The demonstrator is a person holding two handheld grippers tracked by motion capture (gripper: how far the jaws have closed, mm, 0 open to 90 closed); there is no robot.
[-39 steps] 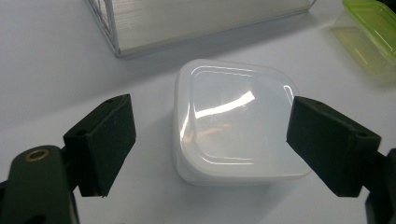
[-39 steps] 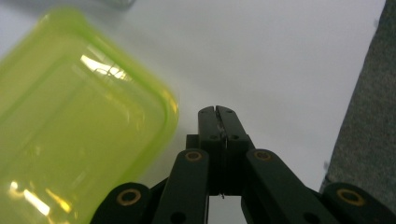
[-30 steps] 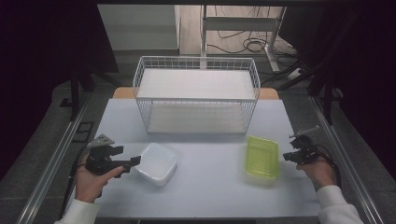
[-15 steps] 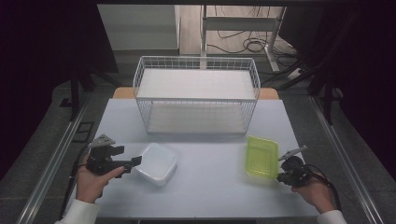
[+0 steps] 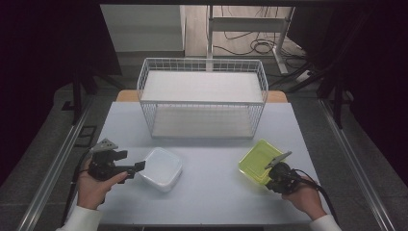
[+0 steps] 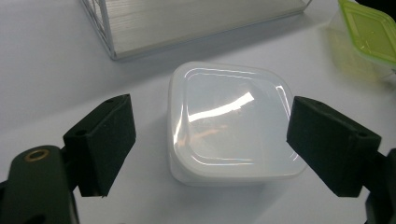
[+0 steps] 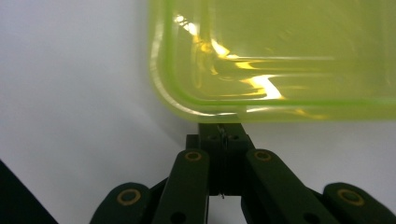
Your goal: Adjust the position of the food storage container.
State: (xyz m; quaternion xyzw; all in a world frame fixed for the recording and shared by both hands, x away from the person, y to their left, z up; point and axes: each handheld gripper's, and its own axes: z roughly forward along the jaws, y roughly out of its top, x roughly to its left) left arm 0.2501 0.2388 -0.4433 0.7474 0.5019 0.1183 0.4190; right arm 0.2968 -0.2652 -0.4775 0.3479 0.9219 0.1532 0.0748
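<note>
Right gripper now under green container

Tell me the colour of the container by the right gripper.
Translucent yellow-green container, clearest in the right gripper view.

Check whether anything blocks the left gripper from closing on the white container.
Nothing visible does. The left gripper stands open with the white container between its jaws, bare table on both sides. The green container lies well off.
</note>
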